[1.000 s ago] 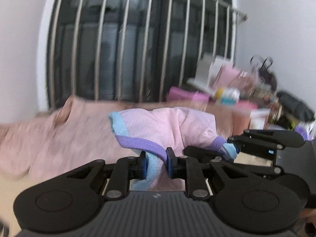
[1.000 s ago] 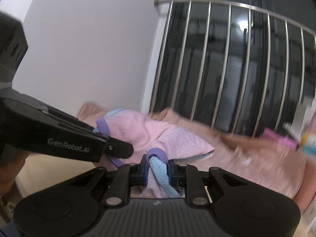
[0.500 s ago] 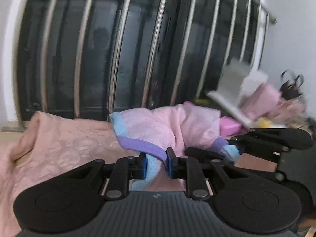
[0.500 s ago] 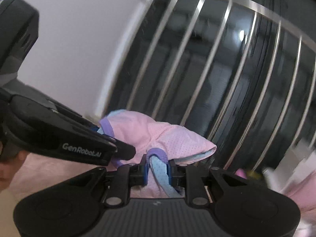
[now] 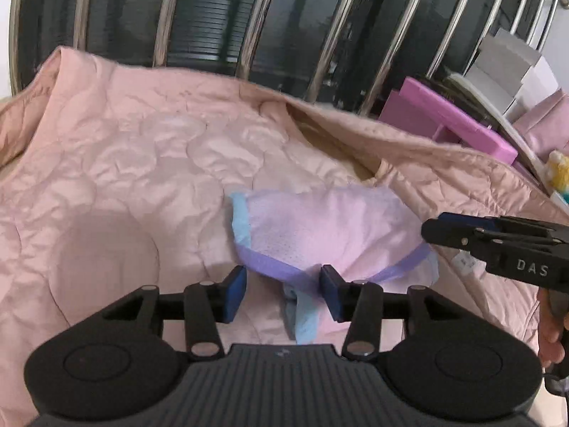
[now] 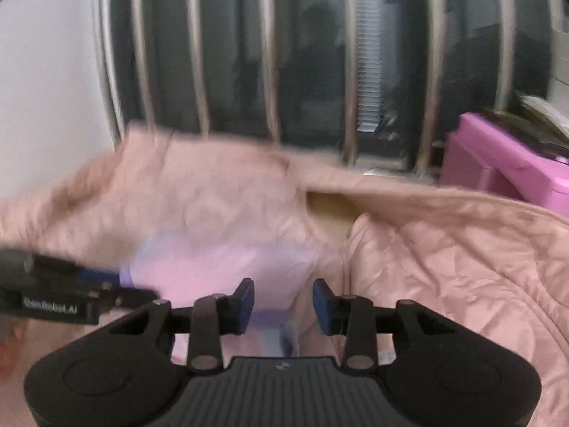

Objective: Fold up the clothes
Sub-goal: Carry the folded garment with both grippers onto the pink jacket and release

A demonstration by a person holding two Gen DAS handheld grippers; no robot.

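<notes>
Surface: a crumpled pink quilt [image 5: 149, 163] covers the bed.
Room: steel window bars [image 5: 327, 35] stand behind it against dark glass.
Clutter: a magenta box [image 5: 448, 121] and stacked papers lie at the right.
Garment: a small pink top [image 5: 327, 227] with purple and blue trim lies on the quilt.
Left gripper [image 5: 283, 291]: jaws wide, trim between them.
Right gripper [image 6: 283, 302]: jaws wide, view blurred.

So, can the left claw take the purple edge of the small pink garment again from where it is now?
Probably yes. The left claw is open, and the purple edge of the pink garment lies between its fingers on the quilt. Nothing seems to block it.
</notes>
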